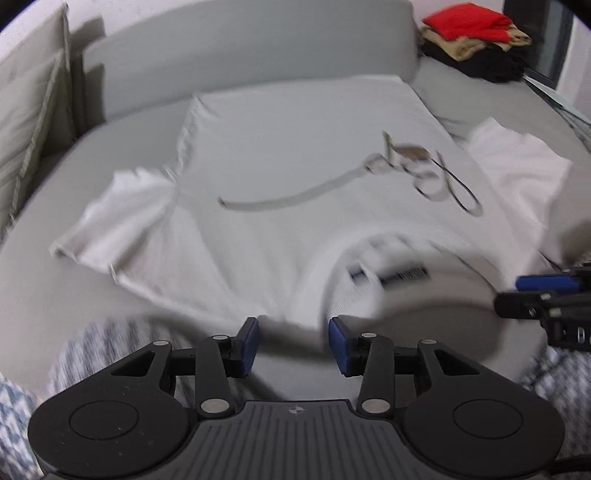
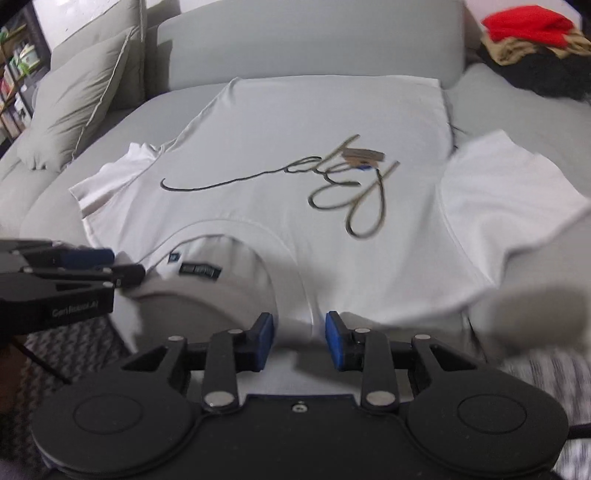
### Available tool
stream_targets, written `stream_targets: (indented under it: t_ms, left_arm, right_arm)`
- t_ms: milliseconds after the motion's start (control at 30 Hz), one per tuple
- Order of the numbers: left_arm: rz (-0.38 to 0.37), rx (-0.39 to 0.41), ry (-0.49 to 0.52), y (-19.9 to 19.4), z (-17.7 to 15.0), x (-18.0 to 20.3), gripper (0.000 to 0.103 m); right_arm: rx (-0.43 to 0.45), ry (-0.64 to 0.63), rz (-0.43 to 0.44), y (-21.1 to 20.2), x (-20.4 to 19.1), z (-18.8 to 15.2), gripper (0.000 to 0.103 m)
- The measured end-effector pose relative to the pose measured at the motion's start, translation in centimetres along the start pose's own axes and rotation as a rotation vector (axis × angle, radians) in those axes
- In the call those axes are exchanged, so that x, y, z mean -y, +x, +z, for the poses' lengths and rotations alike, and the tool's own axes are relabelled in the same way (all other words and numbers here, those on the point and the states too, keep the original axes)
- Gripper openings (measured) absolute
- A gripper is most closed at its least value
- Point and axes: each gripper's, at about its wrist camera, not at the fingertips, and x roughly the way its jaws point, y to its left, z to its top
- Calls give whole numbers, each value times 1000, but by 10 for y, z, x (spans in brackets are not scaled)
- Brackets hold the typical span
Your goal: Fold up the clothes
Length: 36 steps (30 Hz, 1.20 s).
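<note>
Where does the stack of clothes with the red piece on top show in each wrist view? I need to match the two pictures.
Left wrist view: the stack of clothes sits at the top right, on the sofa beyond the white T-shirt.
Right wrist view: the stack of clothes is at the top right corner, partly cut by the edge.
Shared landmark: the black neck label inside the T-shirt's collar, near the bottom in both.

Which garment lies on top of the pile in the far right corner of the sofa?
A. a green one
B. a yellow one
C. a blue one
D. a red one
D: the red garment sits on top of tan and black clothes, beyond the white T-shirt spread on the sofa.
</note>
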Motion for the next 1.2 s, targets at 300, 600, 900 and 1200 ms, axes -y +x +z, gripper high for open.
stream_targets:
  t_ms: [300, 600, 900, 1200]
  left_arm:
    - [62, 157, -17, -25, 23, -6, 46]
    - [95, 88, -81, 18, 47, -24, 48]
    - [107, 81, -100, 28, 29, -38, 61]
    - [76, 86, -143, 31, 26, -43, 63]
  right_arm:
    - [174, 366, 122, -45, 72, 6, 56]
    - [350, 763, 50, -54, 198, 10, 45]
    - [398, 916, 53, -16, 250, 23, 34]
    - [414, 881, -44, -5, 248, 40, 3]
